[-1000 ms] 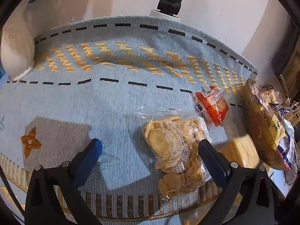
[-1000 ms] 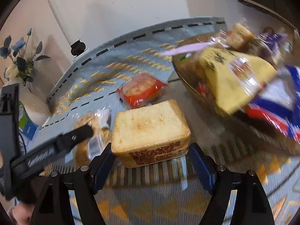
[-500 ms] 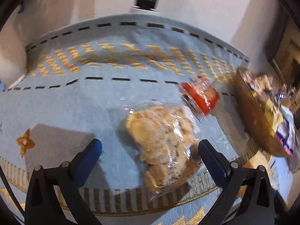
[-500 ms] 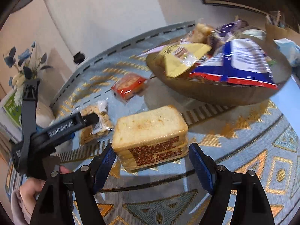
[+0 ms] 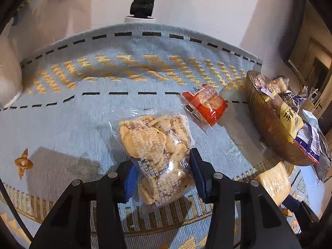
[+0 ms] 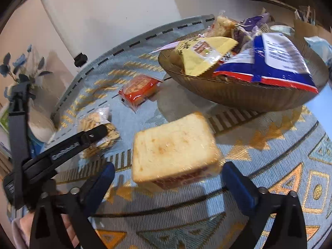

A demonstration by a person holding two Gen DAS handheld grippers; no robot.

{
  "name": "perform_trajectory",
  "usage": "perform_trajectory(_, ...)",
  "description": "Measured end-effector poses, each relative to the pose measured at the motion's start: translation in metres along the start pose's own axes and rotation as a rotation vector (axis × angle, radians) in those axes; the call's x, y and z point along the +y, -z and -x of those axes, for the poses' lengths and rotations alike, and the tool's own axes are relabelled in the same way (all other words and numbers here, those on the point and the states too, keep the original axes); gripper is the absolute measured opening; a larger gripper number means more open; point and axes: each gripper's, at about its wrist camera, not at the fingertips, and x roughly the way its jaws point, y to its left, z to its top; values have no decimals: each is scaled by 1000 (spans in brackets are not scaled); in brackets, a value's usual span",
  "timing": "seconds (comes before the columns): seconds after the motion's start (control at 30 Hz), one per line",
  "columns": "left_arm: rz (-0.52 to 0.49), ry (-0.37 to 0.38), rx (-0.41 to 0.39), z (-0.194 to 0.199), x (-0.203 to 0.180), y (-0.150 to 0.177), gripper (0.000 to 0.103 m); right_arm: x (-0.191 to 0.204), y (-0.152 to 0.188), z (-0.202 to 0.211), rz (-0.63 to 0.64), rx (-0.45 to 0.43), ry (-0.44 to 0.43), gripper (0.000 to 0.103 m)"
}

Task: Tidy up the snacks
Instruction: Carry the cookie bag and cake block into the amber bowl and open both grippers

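Observation:
My left gripper (image 5: 164, 175) is shut on a clear bag of biscuits (image 5: 157, 145), its blue pads pressing both sides low over the patterned cloth. The same bag (image 6: 97, 128) shows in the right wrist view under the left gripper's arm. My right gripper (image 6: 168, 184) is open, and a wrapped block of sliced bread (image 6: 174, 149) lies between and just ahead of its pads, untouched. A red snack pack (image 5: 204, 105) lies beyond the biscuits; it also shows in the right wrist view (image 6: 139, 90). A brown bowl (image 6: 238, 95) holds several snack bags.
The bowl (image 5: 269, 128) stands at the right in the left wrist view, with the bread (image 5: 274, 182) in front of it. A white vase (image 5: 8, 83) stands at the far left. A black and white device (image 5: 142, 8) stands at the cloth's far edge by the wall.
My left gripper has closed from wide open onto the biscuit bag. My right gripper has drawn back a little from the bread and stayed open.

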Motion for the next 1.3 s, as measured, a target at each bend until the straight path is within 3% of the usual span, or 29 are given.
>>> perform_trajectory(0.13, 32, 13, -8, 4, 4, 2, 44, 2, -10, -9, -19, -14, -3, 100)
perform_trajectory(0.17, 50, 24, -9, 5, 7, 1, 44, -1, -12, -7, -35, -32, -22, 86)
perform_trajectory(0.47, 158, 81, -30, 18, 23, -1, 44, -2, -9, 14, -36, -117, -128, 84)
perform_trajectory(0.77, 179, 87, -78, 32, 27, -2, 44, -4, -5, 40, -26, -236, -220, 83)
perform_trajectory(1.17, 147, 63, -79, 32, 23, -3, 44, -7, -3, 47, -21, -263, -268, 83)
perform_trajectory(1.3, 152, 62, -115, 39, 25, -5, 44, -8, -2, 50, -19, -278, -297, 83)
